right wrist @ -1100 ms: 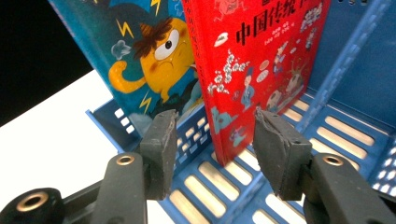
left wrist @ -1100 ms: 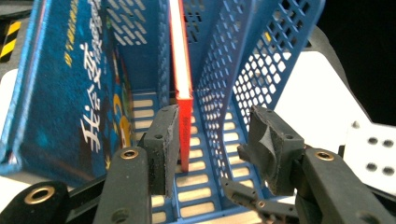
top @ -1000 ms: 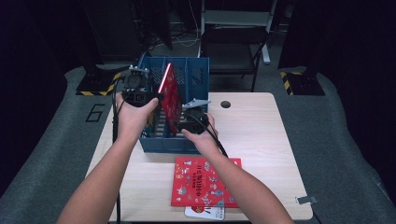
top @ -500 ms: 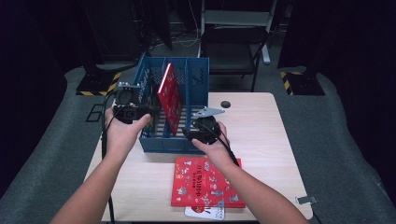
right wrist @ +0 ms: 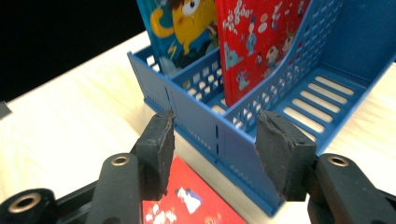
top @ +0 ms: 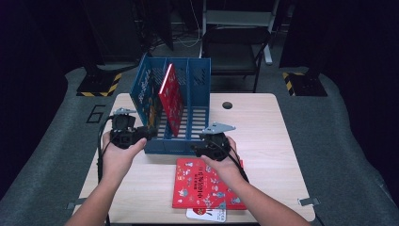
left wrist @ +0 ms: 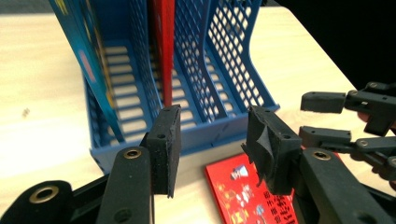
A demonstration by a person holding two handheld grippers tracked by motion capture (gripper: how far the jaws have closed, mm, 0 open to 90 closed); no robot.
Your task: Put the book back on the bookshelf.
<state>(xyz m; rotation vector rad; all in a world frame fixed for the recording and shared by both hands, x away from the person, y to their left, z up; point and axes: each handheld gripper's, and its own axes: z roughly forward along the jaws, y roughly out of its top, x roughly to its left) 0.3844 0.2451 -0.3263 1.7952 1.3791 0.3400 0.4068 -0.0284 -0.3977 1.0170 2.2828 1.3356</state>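
Jaws of both grippers stand part open with nothing gripped.

High view: the left gripper (top: 141, 135) sits in the person's left hand (top: 120, 153) at the front left corner of the blue file rack (top: 200, 77), its tips just beside the rack's low front wall. The right gripper (top: 201, 147) sits in the right hand (top: 226, 165) near the front wall's right half, a grey three-cornered plate (top: 217, 127) on top of it. The rack stands on the wooden table (top: 263, 122). A blue book (top: 147, 94) leans in the rack's left slot and a red book (top: 171, 96) stands tilted in the middle slot. Another red book (top: 207, 186) lies flat on the table just in front of the rack, under the right wrist, with a white card (top: 205, 215) peeping from under its near edge.

Left gripper view: the left gripper (left wrist: 212, 140) has its pads apart, and between them lie the rack's (left wrist: 224, 70) front wall and bare table. The flat red book (left wrist: 243, 191) lies below, and the right gripper (left wrist: 345, 121) shows at the right edge.

Right gripper view: the right gripper (right wrist: 215, 144) has just been opening; its pads stand either side of the rack's (right wrist: 219, 135) front wall, whether touching I cannot tell. The blue book (right wrist: 187, 23) and the red book (right wrist: 252, 46) stand behind, and the flat red book (right wrist: 187, 200) lies below.
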